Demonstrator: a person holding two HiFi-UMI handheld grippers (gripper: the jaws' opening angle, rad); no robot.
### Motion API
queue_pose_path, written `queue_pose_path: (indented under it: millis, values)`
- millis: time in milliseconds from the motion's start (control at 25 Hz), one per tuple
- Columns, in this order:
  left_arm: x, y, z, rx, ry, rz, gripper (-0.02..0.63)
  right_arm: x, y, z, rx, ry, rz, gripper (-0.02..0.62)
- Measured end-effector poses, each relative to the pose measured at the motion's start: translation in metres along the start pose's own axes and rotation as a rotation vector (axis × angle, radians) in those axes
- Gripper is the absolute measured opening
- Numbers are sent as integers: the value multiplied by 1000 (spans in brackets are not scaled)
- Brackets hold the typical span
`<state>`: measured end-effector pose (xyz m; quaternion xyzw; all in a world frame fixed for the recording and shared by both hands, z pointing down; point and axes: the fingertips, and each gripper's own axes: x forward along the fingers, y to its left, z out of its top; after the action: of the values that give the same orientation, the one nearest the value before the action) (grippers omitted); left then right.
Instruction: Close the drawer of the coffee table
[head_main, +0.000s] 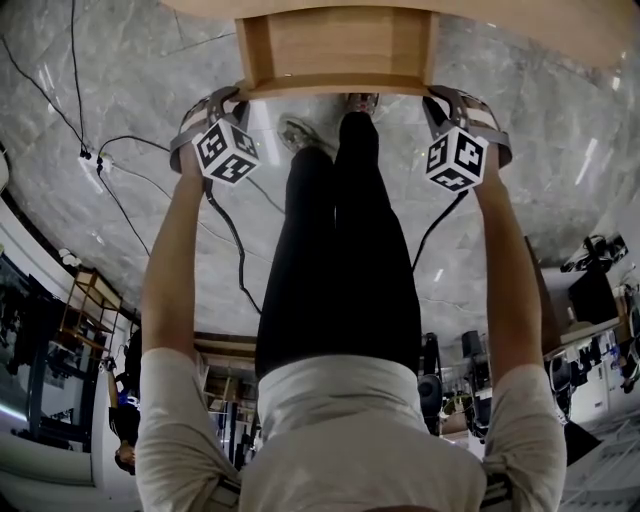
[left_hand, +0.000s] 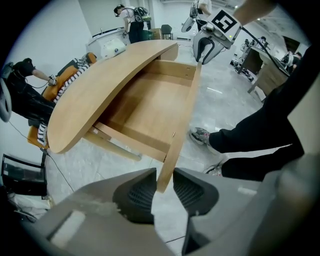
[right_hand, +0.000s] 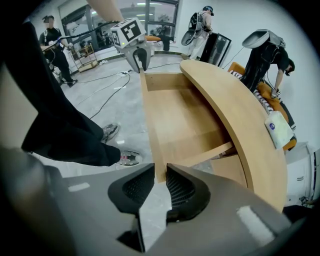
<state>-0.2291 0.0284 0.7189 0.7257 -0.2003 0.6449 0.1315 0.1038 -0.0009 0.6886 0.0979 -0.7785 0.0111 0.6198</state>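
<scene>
The coffee table's drawer (head_main: 338, 50) stands pulled out from under the curved wooden top (left_hand: 100, 85), and it holds nothing. Its front panel (head_main: 335, 87) runs between my two grippers. My left gripper (left_hand: 164, 192) points down over the panel's left end, with the board's edge between its ribbed pads (left_hand: 137, 195), which lie against it. My right gripper (right_hand: 160, 187) sits the same way on the other end, pads closed against the board. Each gripper also shows at the far end of the panel in the other's view: the right gripper (left_hand: 202, 50) and the left gripper (right_hand: 137, 57).
My legs and shoes (head_main: 345, 230) stand on the marble floor right in front of the drawer. Black cables (head_main: 120, 190) trail over the floor at the left. A white roll (right_hand: 277, 129) lies on the table top. Other people and an orange sofa (left_hand: 60, 80) are beyond the table.
</scene>
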Motion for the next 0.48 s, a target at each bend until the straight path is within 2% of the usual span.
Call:
queue_pose_path:
  millis: [480]
  values:
    - [1, 10, 10, -83, 25, 44, 133, 1, -26, 0, 3, -24, -6, 81]
